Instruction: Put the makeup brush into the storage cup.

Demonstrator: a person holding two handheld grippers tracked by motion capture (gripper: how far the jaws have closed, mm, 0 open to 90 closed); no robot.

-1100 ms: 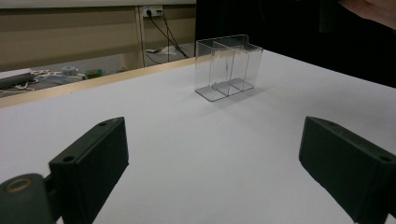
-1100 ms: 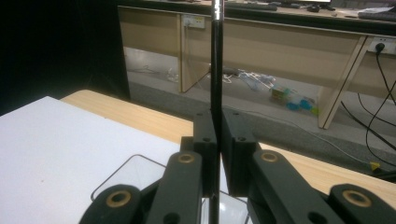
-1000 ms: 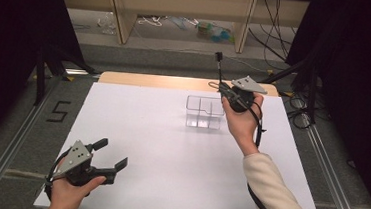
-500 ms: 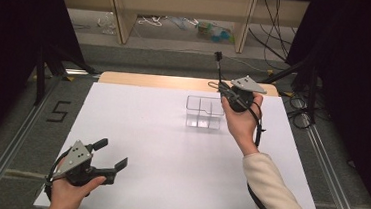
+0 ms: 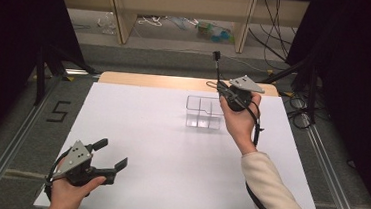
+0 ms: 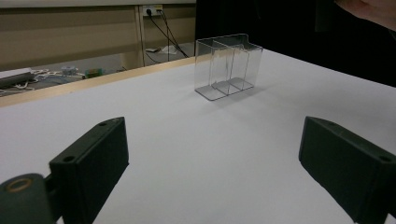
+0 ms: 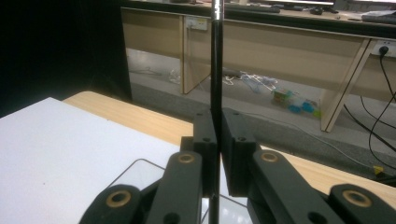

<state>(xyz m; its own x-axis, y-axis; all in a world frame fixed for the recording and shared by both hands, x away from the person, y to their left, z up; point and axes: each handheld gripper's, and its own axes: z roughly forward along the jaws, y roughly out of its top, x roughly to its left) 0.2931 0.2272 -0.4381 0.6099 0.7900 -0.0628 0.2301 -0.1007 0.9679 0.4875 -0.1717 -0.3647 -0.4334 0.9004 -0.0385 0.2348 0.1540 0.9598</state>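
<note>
One white table (image 5: pixel 160 147) stands before wooden shelving (image 5: pixel 181 6).

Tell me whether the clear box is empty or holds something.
Empty. The clear box stands upright on the table, and both compartments show bare floors. The right gripper holds a thin black rod above it, not inside.

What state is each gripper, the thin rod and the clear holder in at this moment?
Left gripper: open, holding nothing, low over the table.
Right gripper: shut on the thin black rod, above the holder.
Thin black rod: upright.
Clear divided holder: upright, compartments empty.
</note>
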